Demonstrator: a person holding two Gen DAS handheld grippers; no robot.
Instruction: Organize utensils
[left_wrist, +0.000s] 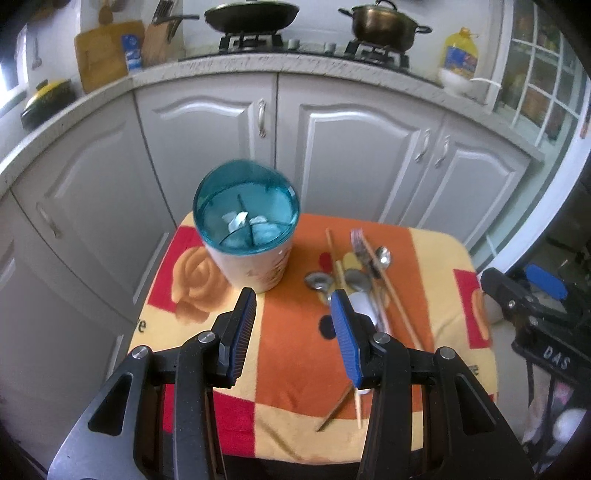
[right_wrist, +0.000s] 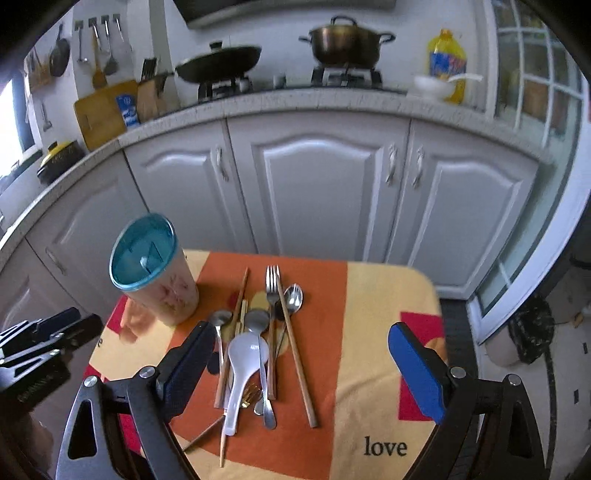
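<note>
Right hand-held gripper: jaws wide, empty, directly over the utensil pile on the bench; long axes run near-to-far. Left hand-held gripper: open, empty, beside the pile. Holder cup: far left. Cloth print: "love".

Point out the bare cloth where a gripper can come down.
Free: the yellow strip right of the utensil pile, out to the cloth edge by "love". Crowded: between the holder and the pile, where chopsticks and spoons overlap.
</note>
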